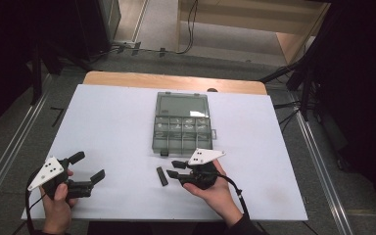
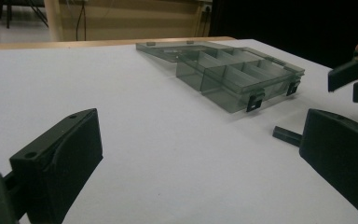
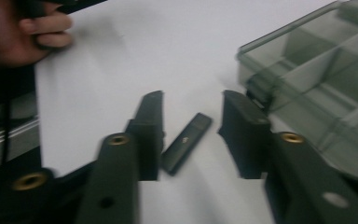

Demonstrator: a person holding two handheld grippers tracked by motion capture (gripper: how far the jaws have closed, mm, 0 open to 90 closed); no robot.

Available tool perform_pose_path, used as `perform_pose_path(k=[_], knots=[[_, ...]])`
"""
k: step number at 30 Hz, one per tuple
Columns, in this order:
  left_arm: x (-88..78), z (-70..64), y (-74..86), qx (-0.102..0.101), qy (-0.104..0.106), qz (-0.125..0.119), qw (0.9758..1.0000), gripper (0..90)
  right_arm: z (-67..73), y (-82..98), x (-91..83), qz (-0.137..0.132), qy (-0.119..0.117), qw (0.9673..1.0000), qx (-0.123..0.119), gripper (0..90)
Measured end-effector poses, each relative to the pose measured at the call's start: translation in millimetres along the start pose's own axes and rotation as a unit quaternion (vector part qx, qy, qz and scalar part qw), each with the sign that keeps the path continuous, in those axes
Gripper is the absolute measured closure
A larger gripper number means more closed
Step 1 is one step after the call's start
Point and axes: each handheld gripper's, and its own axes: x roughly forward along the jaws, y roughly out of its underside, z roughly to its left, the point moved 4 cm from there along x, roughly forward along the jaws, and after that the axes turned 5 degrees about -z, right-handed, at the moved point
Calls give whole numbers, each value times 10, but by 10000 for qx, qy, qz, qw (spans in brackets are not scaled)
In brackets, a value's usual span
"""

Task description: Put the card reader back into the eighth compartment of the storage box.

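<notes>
High view, left to right: the left gripper (image 1: 89, 168), held in the person's left hand (image 1: 58, 198) at the near left of the white table sheet (image 1: 117, 127), rests with its jaws spread wide and nothing between them; in the left gripper view its two black jaws frame bare sheet. Near centre lies a small flat black rectangular bar (image 1: 162, 176), flat on the sheet just in front of the translucent grey plastic compartment box (image 1: 182, 128), whose lid lies folded back toward the far edge. Right of the bar, the right gripper (image 1: 175, 169), held in the right hand (image 1: 215, 192), points leftward at it. In the right gripper view the bar (image 3: 186, 142) lies between the two jaws, apart from both; the jaws are partly open and grip nothing, with the box corner (image 3: 317, 93) just beside the right-hand jaw
</notes>
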Motion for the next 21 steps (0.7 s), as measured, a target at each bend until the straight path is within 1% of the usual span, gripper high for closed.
perform_pose_path(k=[1, 4, 7, 10, 12, 16, 18, 19, 21], knots=[[0, 0, 0, -4, -3, -3, 10000, 0, 9, 13, 19, 28, -59, 10000, -13, 697], [3, 0, 2, 0, 4, -5, 10000, 0, 59, 52, 78, 151, -140, 9998, -82, 810], [6, -2, 3, 13, 10, 3, 10000, 0, 111, 89, 147, 242, -211, 9994, -161, 878], [7, -2, 4, 14, 13, -1, 10000, 0, 151, 132, 218, 357, -260, 9988, -196, 881], [8, -3, 4, 21, 18, 1, 10000, 0, 172, 160, 266, 441, -213, 9985, -234, 882], [9, -8, 6, 39, 14, 26, 10000, 0, 209, 214, 348, 613, -190, 9976, -273, 882], [11, -9, 6, 43, 14, 27, 10000, 0, 221, 233, 376, 677, -183, 9972, -240, 882], [11, -10, 7, 47, 20, 29, 10000, 0, 226, 240, 387, 687, -217, 9972, -220, 882], [12, -10, 8, 49, 23, 32, 10000, 0, 233, 251, 402, 738, -195, 9968, -237, 882]])
